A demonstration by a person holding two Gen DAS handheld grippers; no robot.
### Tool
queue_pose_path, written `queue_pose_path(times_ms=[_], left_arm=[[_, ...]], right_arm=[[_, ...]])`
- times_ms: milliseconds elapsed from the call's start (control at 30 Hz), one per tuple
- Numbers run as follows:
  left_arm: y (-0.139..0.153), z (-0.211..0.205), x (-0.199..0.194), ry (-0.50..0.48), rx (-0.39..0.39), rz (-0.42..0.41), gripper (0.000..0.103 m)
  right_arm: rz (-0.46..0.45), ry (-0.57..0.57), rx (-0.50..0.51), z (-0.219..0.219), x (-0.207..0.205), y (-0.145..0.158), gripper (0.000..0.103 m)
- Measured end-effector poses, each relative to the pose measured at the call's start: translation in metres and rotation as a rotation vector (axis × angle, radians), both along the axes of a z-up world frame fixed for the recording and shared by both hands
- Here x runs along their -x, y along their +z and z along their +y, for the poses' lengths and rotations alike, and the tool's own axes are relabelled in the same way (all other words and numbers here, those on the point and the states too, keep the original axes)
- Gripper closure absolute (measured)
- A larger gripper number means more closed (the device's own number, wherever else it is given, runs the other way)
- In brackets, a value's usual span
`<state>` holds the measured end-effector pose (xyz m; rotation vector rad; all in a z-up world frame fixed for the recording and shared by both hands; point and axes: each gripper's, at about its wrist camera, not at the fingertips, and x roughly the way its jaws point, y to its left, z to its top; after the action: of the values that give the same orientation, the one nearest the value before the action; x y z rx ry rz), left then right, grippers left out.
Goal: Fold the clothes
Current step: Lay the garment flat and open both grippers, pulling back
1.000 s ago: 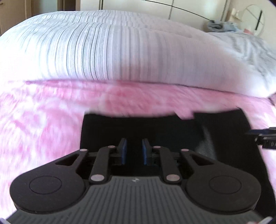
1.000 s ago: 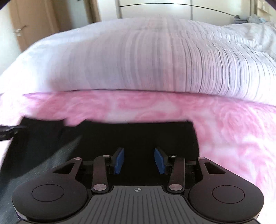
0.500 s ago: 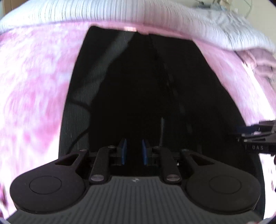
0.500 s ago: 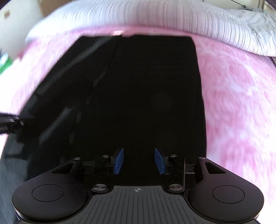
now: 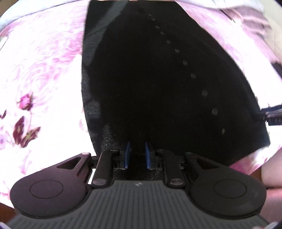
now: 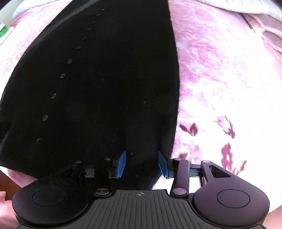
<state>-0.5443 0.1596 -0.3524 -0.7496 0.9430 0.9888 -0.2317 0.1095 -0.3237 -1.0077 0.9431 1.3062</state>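
A black garment point(image 5: 149, 79) with a row of small buttons point(image 5: 193, 75) lies flat and lengthwise on the pink floral bedspread point(image 5: 40, 70). My left gripper point(image 5: 137, 155) points down over its near left part. The blue pads stand a narrow gap apart with nothing pinched between them. My right gripper point(image 6: 141, 163) hovers over the near right edge of the garment point(image 6: 105, 88), open wider and holding nothing. Its buttons point(image 6: 62, 76) run up the left side of the right wrist view. The right gripper's tip point(image 5: 271, 114) shows at the right edge of the left wrist view.
The bedspread point(image 6: 220, 79) extends on both sides of the garment. A bunched pink cloth point(image 5: 250, 22) lies at the far right, and a pale striped duvet point(image 6: 229, 5) lies beyond. A hand point(image 6: 5, 207) shows at the lower left.
Both grippers have drawn back from the garment's far end by the striped duvet to its near end and tipped downward. The garment stayed flat on the bed. Neither gripper's gap changed.
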Motion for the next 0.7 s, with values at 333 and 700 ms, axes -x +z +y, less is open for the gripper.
queue_pose_path(times_ms=[333, 700], left_arm=[[0.0, -0.006, -0.022, 0.081, 0.128, 0.021, 0.088], [0.119, -0.052, -0.051, 0.195, 0.046, 0.053, 0.087]], right_arm=[[0.041, -0.037, 0.028, -0.021, 0.023, -0.004, 0.059], [0.032, -0.009, -0.063, -0.044, 0.035, 0.089, 0.059]])
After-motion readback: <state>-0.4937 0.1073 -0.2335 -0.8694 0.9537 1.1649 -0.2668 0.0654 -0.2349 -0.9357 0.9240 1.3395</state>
